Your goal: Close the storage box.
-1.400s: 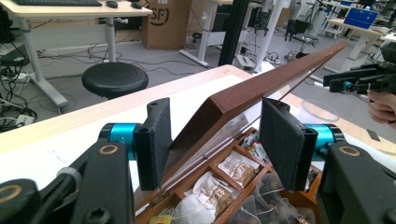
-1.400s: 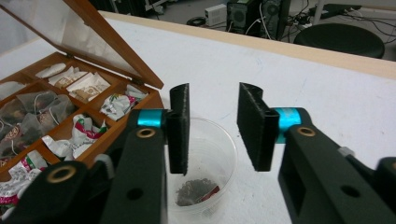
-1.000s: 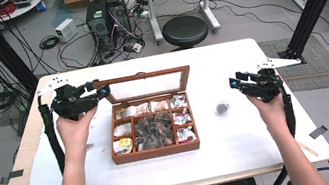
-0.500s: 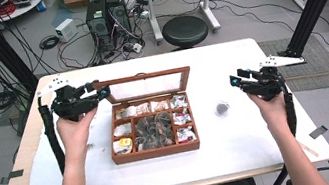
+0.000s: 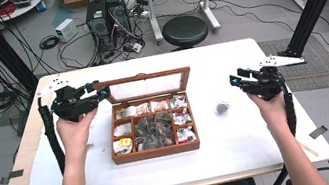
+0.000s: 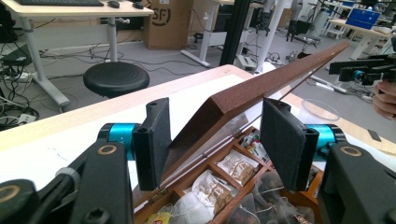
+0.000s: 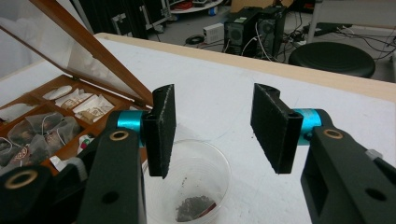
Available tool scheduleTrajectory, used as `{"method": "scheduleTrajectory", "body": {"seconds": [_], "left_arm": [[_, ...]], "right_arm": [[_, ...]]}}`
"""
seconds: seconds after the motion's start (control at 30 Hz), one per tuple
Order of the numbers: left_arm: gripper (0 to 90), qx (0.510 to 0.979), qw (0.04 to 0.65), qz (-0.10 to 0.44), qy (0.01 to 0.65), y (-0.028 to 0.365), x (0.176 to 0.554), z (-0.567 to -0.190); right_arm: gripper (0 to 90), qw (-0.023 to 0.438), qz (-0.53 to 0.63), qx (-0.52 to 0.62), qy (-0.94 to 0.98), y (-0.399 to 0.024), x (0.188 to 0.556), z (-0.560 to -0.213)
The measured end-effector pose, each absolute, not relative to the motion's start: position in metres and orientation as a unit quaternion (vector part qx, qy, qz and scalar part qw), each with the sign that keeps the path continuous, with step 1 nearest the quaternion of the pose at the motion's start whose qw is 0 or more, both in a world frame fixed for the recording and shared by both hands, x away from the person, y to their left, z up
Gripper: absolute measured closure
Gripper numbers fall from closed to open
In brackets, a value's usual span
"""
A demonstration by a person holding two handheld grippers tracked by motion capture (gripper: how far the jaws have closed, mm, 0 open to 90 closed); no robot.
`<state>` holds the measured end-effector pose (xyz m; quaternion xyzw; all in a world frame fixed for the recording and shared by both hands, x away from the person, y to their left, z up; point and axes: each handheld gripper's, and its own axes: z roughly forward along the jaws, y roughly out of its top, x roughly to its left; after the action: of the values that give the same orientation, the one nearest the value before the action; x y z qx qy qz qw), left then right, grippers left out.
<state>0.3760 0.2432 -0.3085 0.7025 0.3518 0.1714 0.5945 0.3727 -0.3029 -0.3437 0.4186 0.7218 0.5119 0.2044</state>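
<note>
As seen from the high view, the wooden tea box [image 5: 153,127] sits mid-counter [image 5: 241,140] on the white sheet, glass lid [image 5: 146,84] tilted up at the far side, compartments full of tea bags. Left gripper [image 5: 100,92] is at the lid's left corner, left hand [image 5: 75,130] wrapped around its body. Right gripper [image 5: 235,79] hovers well right of the box, jaws pointing toward it, nothing between them. A clear plastic cup [image 5: 222,108] stands on the counter between box and right gripper, apart from both. Left gripper view: the lid's brown frame [image 6: 261,88] runs diagonally between the two black pads [image 6: 156,137]; left pad sits against the frame's side, right pad looks just off it, contact there unclear. This gripper's jaws have just been easing apart slightly, lid still between them. Tea bags [image 6: 210,191] visible in the compartments below. Right gripper view: jaws stand apart, empty, and they've just been opening. The cup [image 7: 189,186] is right under them, a dark tea bag lying in its bottom. Open box with raised lid [image 7: 88,60] at left.
</note>
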Motion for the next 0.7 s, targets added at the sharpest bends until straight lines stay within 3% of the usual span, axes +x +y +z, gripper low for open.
{"method": "scheduleTrajectory", "body": {"seconds": [0.7], "left_arm": [[42.1, 0.697, 0.594, 0.169, 0.364, 0.2423, 0.3740, -0.3093]], "right_arm": [[49.6, 0.206, 0.512, 0.421, 0.720, -0.3041, 0.3721, -0.3431]]}}
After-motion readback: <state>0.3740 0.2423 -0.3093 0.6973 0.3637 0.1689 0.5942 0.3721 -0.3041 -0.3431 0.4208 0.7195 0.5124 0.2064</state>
